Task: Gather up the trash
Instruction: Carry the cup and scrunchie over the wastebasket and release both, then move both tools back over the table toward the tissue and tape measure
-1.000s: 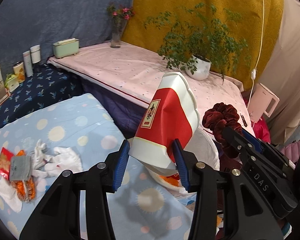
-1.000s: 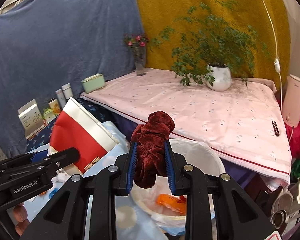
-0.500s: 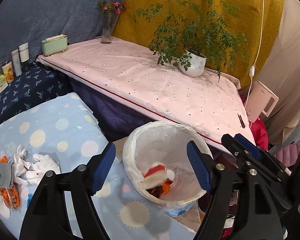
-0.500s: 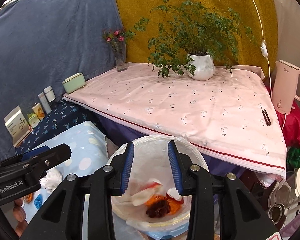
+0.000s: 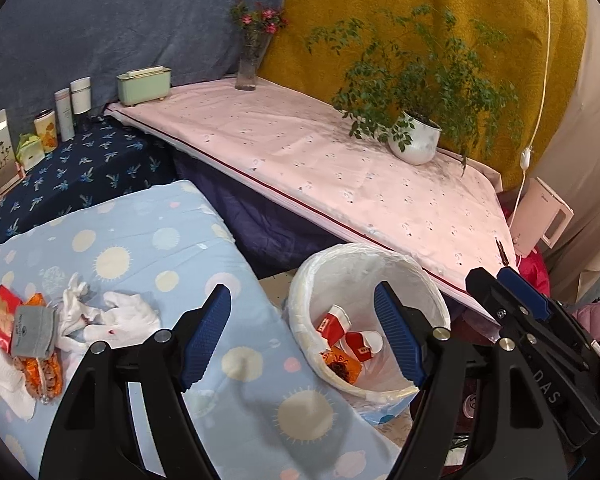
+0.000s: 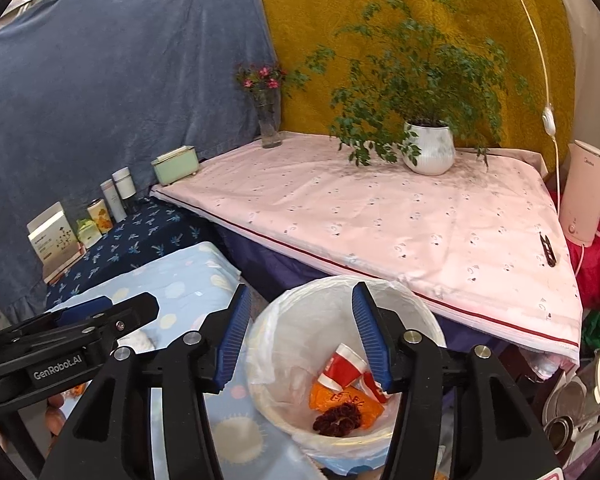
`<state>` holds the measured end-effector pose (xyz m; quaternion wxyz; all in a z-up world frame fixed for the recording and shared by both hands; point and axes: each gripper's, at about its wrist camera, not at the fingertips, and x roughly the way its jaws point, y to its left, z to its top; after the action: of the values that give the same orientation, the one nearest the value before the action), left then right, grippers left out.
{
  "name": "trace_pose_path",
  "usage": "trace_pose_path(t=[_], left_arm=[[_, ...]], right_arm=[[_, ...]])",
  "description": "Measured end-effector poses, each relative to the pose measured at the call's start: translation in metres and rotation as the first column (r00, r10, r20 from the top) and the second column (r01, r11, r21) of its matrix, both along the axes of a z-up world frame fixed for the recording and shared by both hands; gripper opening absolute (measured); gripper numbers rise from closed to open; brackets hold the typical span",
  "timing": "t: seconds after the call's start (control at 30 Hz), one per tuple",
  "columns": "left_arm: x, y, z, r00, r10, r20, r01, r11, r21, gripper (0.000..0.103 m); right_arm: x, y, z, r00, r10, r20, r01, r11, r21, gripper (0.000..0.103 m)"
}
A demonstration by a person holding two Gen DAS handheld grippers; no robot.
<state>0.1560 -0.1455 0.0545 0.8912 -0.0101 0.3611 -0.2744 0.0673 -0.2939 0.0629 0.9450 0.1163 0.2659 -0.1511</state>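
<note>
On the far left of the blue sun-print desk [image 5: 148,248] lies the trash not yet collected: a red packet [image 5: 1,317], a grey sock [image 5: 34,330] lying over an orange snack bag [image 5: 44,372], and crumpled white tissues [image 5: 112,318], all touching in one loose heap. The risk there, I judge, is that a pinch on the sock drags the bag or a tissue along and sheds it on the way, or that the cloth is caught up with it. There is plenty of bare cloth between the heap and the desk's right edge, so the approach is open. The left tongs [image 5: 302,340] hang apart and hold nothing, above that edge. Just right of it, standing lower, is the white-lined bin [image 6: 424,316], holding two red cups [image 6: 346,366], an orange wrapper [image 6: 366,404] and a dark red hair tie [image 6: 336,420]. The right tongs [image 6: 300,340] hover over it, also apart and unloaded. The gap between desk and bin is narrow, so a light piece let go early could fall there. Further right, the overhanging pink desk [image 6: 420,220] crowds the bin's far rim, and the two tools are near enough to knock together.
</note>
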Motion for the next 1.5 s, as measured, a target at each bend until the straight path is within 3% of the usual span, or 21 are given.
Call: trace_pose_path(t=[0.13, 0.83, 1.27, 1.5], left_arm=[[-0.001, 0.023, 0.002, 0.999, 0.048, 0.0, -0.048, 0.999, -0.02, 0.076], [-0.004, 0.14, -0.003, 0.962, 0.272, 0.024, -0.272, 0.962, -0.006, 0.076], [-0.001, 0.233, -0.044, 0.899, 0.436, -0.041, -0.434, 0.899, 0.057, 0.076], [-0.002, 0.286, -0.07, 0.841, 0.534, -0.088, -0.526, 0.845, 0.097, 0.082]], right_arm=[[0.002, 0.019, 0.004, 0.999, 0.036, 0.005, -0.036, 0.999, -0.005, 0.053], [0.027, 0.13, -0.001, 0.97, 0.243, -0.025, -0.243, 0.97, -0.005, 0.058], [0.042, 0.21, -0.033, 0.918, 0.38, -0.111, -0.381, 0.924, 0.007, 0.058], [0.053, 0.246, -0.059, 0.888, 0.43, -0.164, -0.432, 0.901, 0.025, 0.058]])
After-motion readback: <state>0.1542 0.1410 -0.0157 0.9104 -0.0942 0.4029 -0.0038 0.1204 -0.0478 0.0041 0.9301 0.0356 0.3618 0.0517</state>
